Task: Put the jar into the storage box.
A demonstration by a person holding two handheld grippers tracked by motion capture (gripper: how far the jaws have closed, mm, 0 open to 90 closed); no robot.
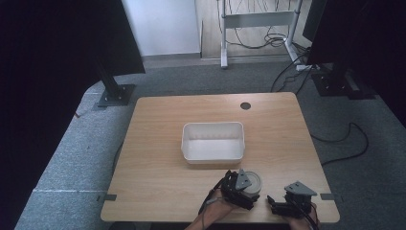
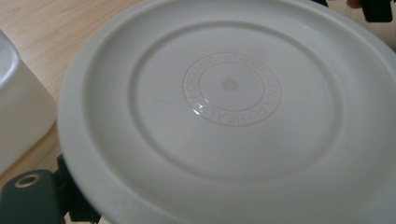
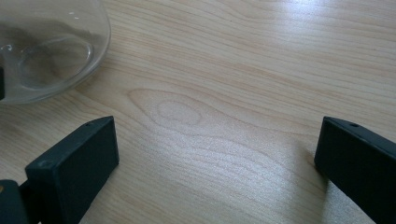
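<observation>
A round white lid (image 2: 229,93) with an embossed ring of letters lies very close in the left gripper view. In the high view it shows as a pale round top (image 1: 253,183) near the table's front edge, with my left gripper (image 1: 242,189) right against it. One black finger (image 2: 28,196) pokes out under the lid's rim; the other is hidden, so its hold is unclear. A clear glass bowl (image 3: 46,51) sits at the upper left of the right gripper view. My right gripper (image 3: 217,163) stands open over bare wood, apart from the bowl, at the front right (image 1: 277,203).
A white rectangular bin (image 1: 213,141) stands in the middle of the wooden table (image 1: 158,182), and its wall (image 2: 18,107) is just left of the lid. A round cable hole (image 1: 245,105) is at the far edge. Dark stands and cables surround the table.
</observation>
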